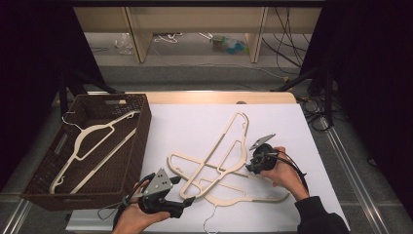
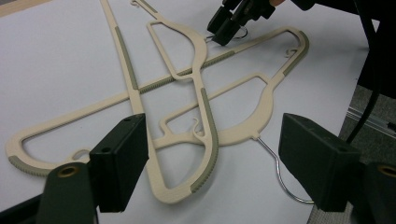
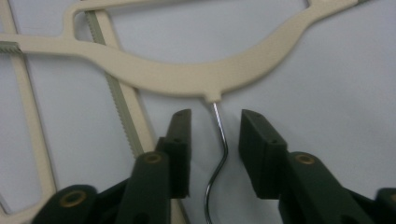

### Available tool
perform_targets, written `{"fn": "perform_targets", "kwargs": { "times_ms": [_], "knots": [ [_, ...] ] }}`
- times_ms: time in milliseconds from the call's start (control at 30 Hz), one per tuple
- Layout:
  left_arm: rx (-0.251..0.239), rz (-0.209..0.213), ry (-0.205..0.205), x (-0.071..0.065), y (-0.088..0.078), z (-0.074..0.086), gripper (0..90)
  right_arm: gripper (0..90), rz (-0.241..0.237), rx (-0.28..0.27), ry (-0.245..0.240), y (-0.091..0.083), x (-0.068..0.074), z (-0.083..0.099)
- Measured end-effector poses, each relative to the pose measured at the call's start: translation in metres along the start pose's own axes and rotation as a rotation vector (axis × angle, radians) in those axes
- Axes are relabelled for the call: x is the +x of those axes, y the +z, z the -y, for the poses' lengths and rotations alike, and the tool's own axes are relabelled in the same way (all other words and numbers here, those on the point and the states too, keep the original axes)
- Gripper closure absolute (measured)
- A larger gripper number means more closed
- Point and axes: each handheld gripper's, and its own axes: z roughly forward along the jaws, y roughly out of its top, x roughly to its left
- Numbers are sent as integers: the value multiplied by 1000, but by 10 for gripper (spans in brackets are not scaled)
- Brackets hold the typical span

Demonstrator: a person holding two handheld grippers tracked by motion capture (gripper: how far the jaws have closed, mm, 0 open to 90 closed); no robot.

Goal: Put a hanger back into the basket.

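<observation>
The right gripper [image 3: 215,116] is straddling the wire hook [image 3: 220,149] of one cream hanger [image 3: 187,74] on the white table cover [image 1: 195,122]. Its jaws are standing partly open, one on each side of the wire, and neither pad is touching it, so it is holding nothing yet. In the right gripper view the wire is running up the gap roughly midway, nearly in line with the jaws. It is meeting the hanger's neck just beyond their tips, while the hanger's long body is lying crosswise in front of them. That alignment is what the coming squeeze seems to depend on: the jaws would be closing across the thin wire, not along it. The bend lower in the hook is leaning towards the jaw on the right of that view, so that pad would probably be meeting it first. This hanger is lying tangled with two others in the middle of the cover, to the right of the brown basket [image 1: 141,141], where a fourth hanger [image 1: 92,141] is already resting. The left gripper [image 2: 215,123] is hovering wide open and empty near the front edge, well apart from that hook, so the right hand is clearly the nearer one.
</observation>
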Motion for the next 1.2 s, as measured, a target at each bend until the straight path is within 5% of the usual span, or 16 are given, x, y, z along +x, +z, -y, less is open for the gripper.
{"fn": "perform_targets", "kwargs": {
  "times_ms": [300,433,1033,1100,1200],
  "knots": [
    [3,2,11,1,1,1,245,858,-27,31,20,1,-1,-5],
    [3,10,5,0,1,1,246,863,-17,39,38,1,1,-5],
    [25,3,6,4,6,4,246,886,-53,29,-67,-1,8,-11],
    [49,-5,53,6,9,3,248,886,-62,39,-70,-4,10,-12],
    [68,-15,60,6,20,2,252,886,-66,39,-79,-8,12,-15]
  ]
}}
